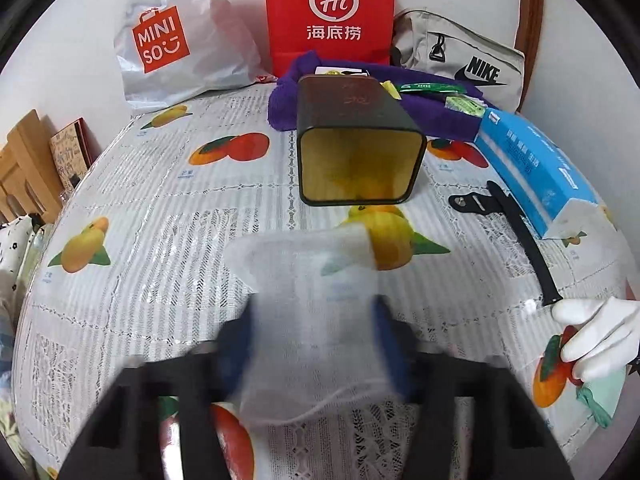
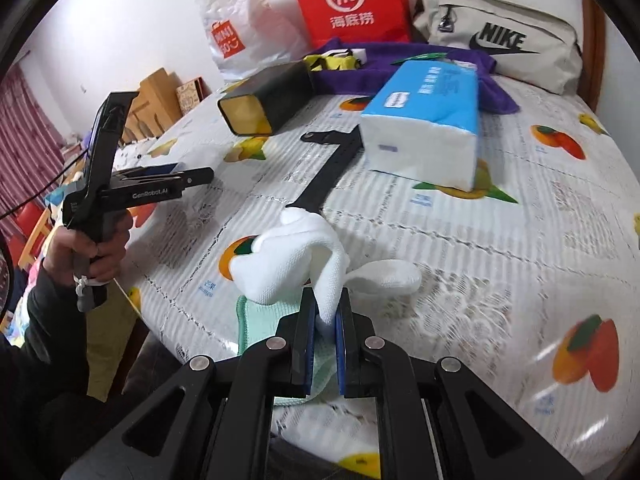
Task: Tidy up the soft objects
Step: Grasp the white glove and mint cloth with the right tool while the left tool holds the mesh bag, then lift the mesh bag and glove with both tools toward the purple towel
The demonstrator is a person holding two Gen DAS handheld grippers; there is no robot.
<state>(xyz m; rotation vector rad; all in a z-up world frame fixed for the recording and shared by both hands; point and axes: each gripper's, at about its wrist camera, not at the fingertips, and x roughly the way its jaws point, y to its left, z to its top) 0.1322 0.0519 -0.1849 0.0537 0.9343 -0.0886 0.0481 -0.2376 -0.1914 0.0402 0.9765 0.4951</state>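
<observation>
Fruit-printed tablecloth (image 2: 460, 248) under a clear plastic sheet covers the table, and at its far side a white shopping bag (image 1: 168, 40), a red paper bag (image 1: 328, 12) and a grey sports bag (image 2: 500, 36) stand against the wall.

Straight ahead of the left gripper (image 1: 316, 320) a dark tin box (image 1: 356, 140) lies on its side, its open mouth turned toward the claw. Between the blue pads of this claw there is a pale, thin pouch (image 1: 316, 304), blurred in the left wrist view. The fingers seem pressed on its two sides, so I judge that the pouch is held.

The right gripper (image 2: 324, 320) has its fingers almost together, clamped on a fold of a white cloth (image 2: 296, 264). The rest of the cloth lies bunched on the table just in front of the tips. Under the claw, at the near edge of the table, a mint green cloth (image 2: 260, 320) lies flat. Ahead and to the right is a blue tissue pack (image 2: 428, 120), and a black strap (image 2: 320, 184) runs between it and the white cloth.

Both soft objects seem picked up but not yet put away. Probably the tin box is the place for them. The next move calls for pushing the pouch forward into the open mouth, keeping it low and centred so it does not catch the rim. The white cloth hangs loose, so it may drag.
</observation>
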